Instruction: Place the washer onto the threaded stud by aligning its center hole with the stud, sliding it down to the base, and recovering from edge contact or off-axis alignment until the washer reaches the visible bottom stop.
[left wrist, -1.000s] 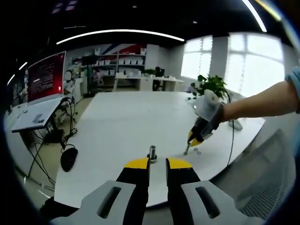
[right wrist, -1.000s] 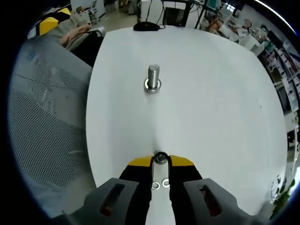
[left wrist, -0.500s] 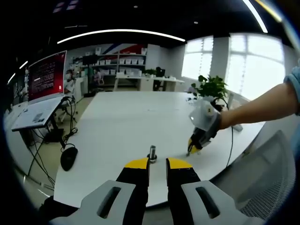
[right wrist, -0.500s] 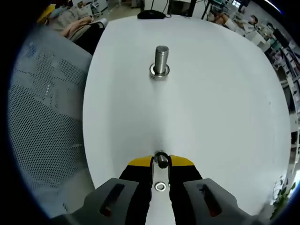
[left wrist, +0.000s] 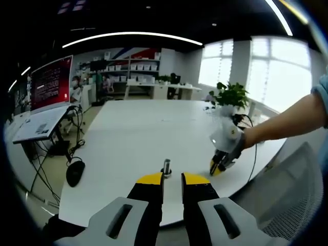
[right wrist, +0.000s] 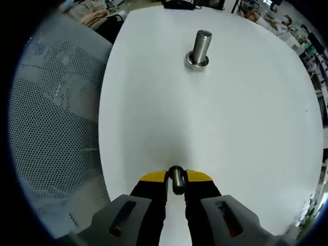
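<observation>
Right tongs (right wrist: pixel 175 177) grip washer (right wrist: pixel 176 180) (edge-on).

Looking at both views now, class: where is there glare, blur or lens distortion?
Left gripper view: the windows are blown out white, and the table edge bows from the fisheye. Right gripper view: even light, the stud sharp, the washer between the jaws slightly soft.

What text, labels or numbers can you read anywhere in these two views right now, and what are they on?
No text can be read in either view.
Red wall screen: rows of light marks, too small and blurred to read.
Shelf boxes at the back of the room: labels, if any, too small to tell.
Threaded stud, washer in the right tool, left tool: no markings visible.
</observation>
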Action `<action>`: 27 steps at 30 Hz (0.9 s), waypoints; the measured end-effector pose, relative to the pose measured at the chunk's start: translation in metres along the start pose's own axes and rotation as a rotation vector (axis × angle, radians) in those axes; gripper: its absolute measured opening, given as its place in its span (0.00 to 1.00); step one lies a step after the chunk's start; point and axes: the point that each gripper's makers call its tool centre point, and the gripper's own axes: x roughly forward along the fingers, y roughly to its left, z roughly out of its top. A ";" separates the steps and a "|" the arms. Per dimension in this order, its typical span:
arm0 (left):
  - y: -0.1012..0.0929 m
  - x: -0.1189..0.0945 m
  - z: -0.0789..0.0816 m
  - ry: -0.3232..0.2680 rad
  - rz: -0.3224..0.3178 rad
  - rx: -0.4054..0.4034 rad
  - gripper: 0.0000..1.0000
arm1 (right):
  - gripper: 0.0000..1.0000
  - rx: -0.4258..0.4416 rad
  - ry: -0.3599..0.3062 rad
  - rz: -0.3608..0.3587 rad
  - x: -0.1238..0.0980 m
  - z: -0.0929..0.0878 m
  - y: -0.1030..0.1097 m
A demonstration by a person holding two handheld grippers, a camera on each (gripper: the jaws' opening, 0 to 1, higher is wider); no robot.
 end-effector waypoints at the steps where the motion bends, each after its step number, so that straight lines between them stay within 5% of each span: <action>1: 0.000 0.000 0.000 0.000 0.000 0.000 0.11 | 0.14 0.001 0.000 0.001 0.000 0.000 0.001; 5: 0.000 0.000 0.000 0.002 -0.001 0.000 0.11 | 0.23 -0.048 0.039 -0.017 0.002 -0.009 -0.001; 11: 0.000 0.000 -0.001 0.004 -0.002 0.002 0.11 | 0.30 0.000 0.001 -0.007 -0.004 -0.009 0.001; 27: -0.001 0.000 0.000 0.002 -0.005 0.002 0.11 | 0.28 0.154 -0.094 0.018 -0.022 -0.038 -0.013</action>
